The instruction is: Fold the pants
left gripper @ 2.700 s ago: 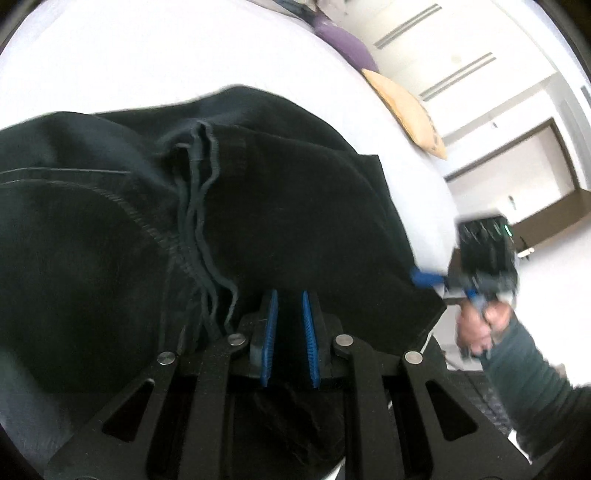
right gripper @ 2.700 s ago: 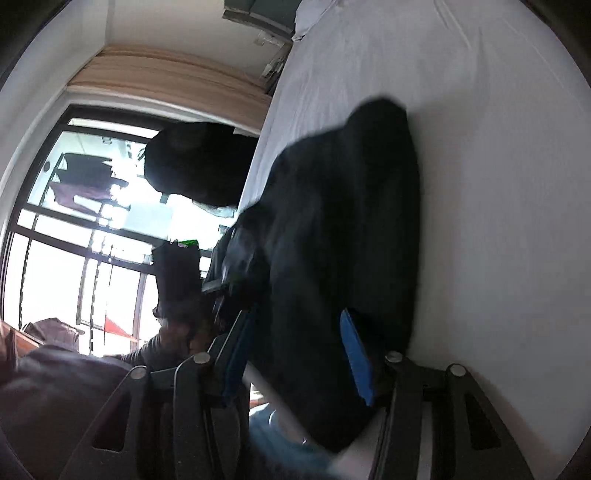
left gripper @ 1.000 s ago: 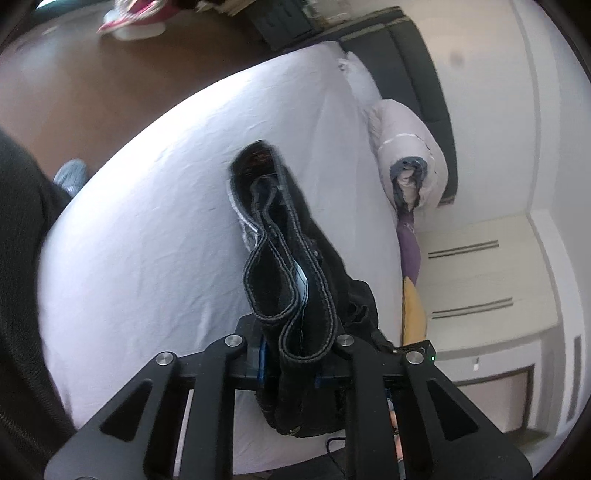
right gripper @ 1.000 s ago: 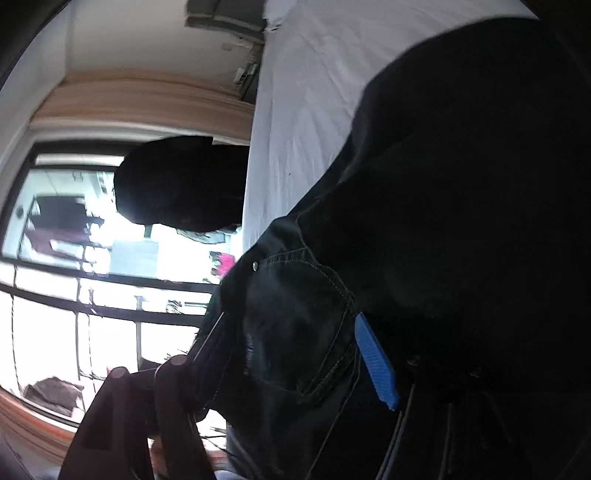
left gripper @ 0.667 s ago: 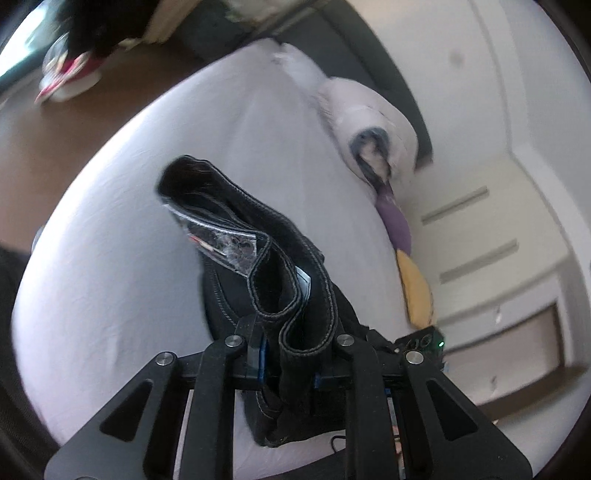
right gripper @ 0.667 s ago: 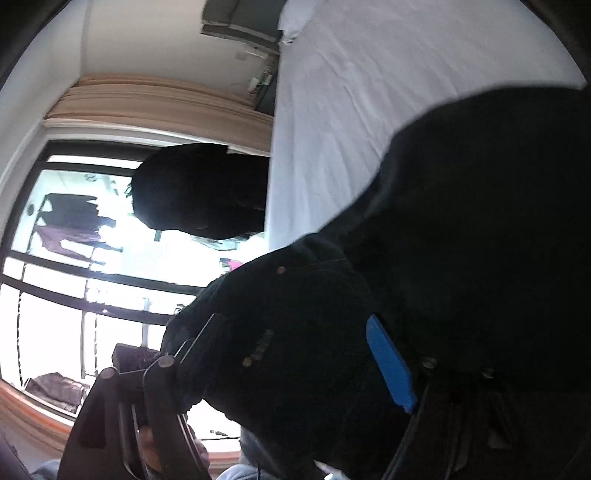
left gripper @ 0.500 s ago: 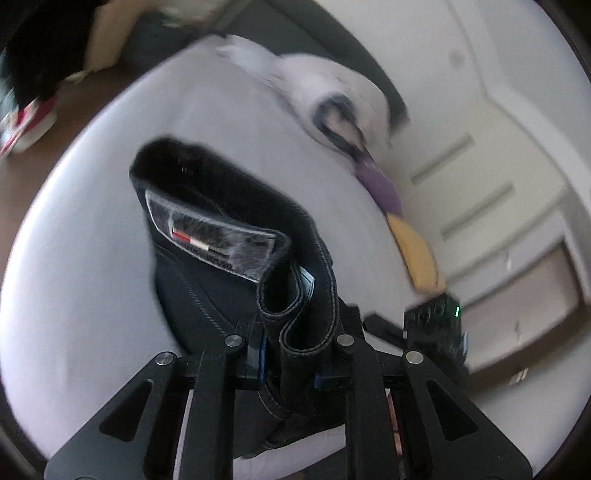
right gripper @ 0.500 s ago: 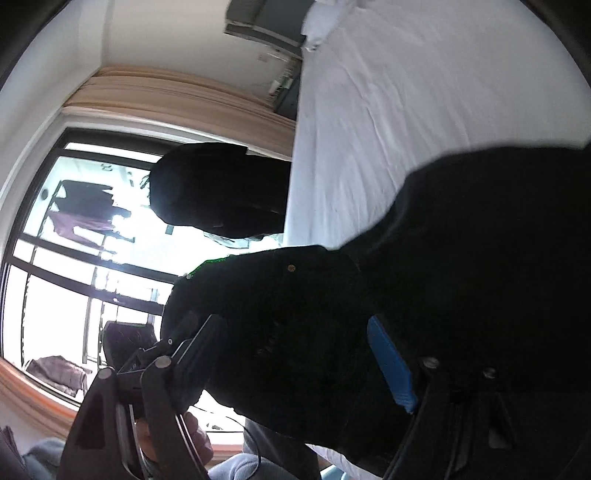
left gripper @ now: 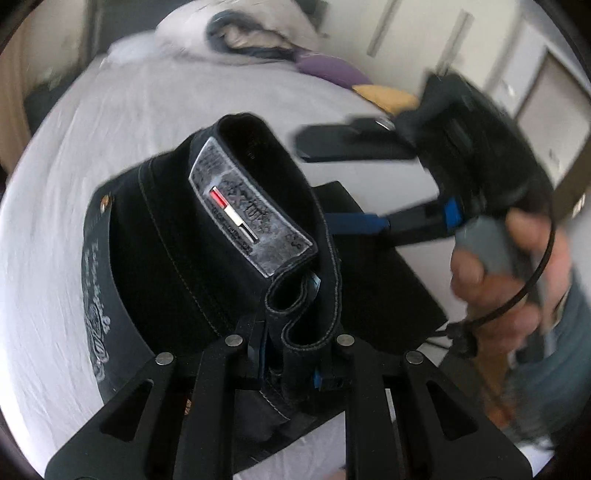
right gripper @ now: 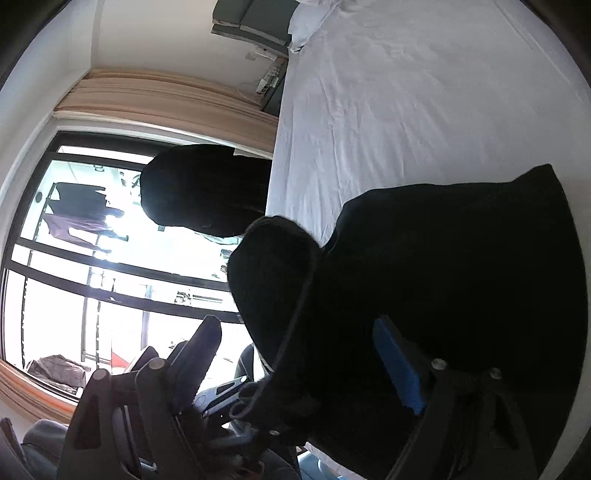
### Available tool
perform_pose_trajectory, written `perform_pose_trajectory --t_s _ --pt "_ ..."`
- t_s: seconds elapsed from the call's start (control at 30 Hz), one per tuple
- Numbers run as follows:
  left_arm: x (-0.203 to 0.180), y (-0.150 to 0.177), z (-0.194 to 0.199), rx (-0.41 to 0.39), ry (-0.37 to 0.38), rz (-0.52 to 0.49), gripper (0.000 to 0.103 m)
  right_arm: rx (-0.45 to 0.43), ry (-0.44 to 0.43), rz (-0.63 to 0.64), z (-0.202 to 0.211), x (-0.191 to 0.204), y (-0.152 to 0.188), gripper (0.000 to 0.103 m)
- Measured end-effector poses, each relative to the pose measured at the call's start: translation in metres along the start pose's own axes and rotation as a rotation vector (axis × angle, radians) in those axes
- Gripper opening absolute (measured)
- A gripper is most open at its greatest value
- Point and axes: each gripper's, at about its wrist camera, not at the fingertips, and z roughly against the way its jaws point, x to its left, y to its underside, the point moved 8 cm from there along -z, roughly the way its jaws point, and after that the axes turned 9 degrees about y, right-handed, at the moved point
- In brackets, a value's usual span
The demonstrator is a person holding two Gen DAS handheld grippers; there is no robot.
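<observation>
The black pants point(left gripper: 166, 240) lie bunched on the white bed sheet point(left gripper: 92, 110). Their waistband, with a grey label patch point(left gripper: 247, 210), stands up in a doubled loop. My left gripper point(left gripper: 291, 354) is shut on that loop at the bottom of the left wrist view. My right gripper point(left gripper: 343, 184) hangs to the right of the waistband in a person's hand point(left gripper: 491, 266), one blue pad point(left gripper: 354, 223) close to the cloth. In the right wrist view, the right gripper point(right gripper: 295, 343) has its jaws opening wide. The dark pants point(right gripper: 461, 277) lie loose between them, and neither pad presses on the cloth.
White pillows point(left gripper: 236, 29), a purple cushion point(left gripper: 332, 70) and a yellow cushion point(left gripper: 384, 98) sit at the head of the bed. Bare sheet point(right gripper: 406, 92) stretches beyond the pants. A dark bundle point(right gripper: 203, 188) sits off the bed's edge before a large window point(right gripper: 74, 277).
My left gripper has swung and rolled with the waistband in its grip, bringing the label into view. The right gripper's jaws have spread wider and drawn back from the pants.
</observation>
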Motion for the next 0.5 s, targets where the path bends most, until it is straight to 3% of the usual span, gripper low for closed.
perform_pose_trajectory --t_s 0.07,0.17,0.2,0.27,0.3,0.37,0.5 --pt "-0.015 0.001 -0.005 0.005 -0.024 -0.065 0.015 0.015 0.047 0.037 0.001 0.005 0.004 0.087" --pt "-0.04 0.004 -0.014 0.018 -0.065 -0.179 0.015 0.075 0.204 0.121 -0.004 0.007 0.014 0.084" --pt "-0.045 0.015 -0.015 0.022 -0.074 -0.219 0.015 0.098 0.261 0.161 -0.006 0.008 0.019 0.079" --pt "-0.058 0.02 -0.019 0.031 -0.098 -0.276 0.015 0.123 0.383 0.231 -0.007 0.007 0.025 0.059" --pt "-0.061 0.022 -0.021 0.036 -0.098 -0.281 0.015 0.138 0.46 0.28 -0.005 0.005 0.03 0.053" --pt "-0.065 0.022 -0.024 0.043 -0.1 -0.284 0.015 0.139 0.536 0.314 0.001 0.0 0.032 0.031" --pt "-0.074 0.016 -0.029 0.047 -0.126 -0.287 0.015 0.113 0.551 0.322 0.016 -0.006 0.035 0.021"
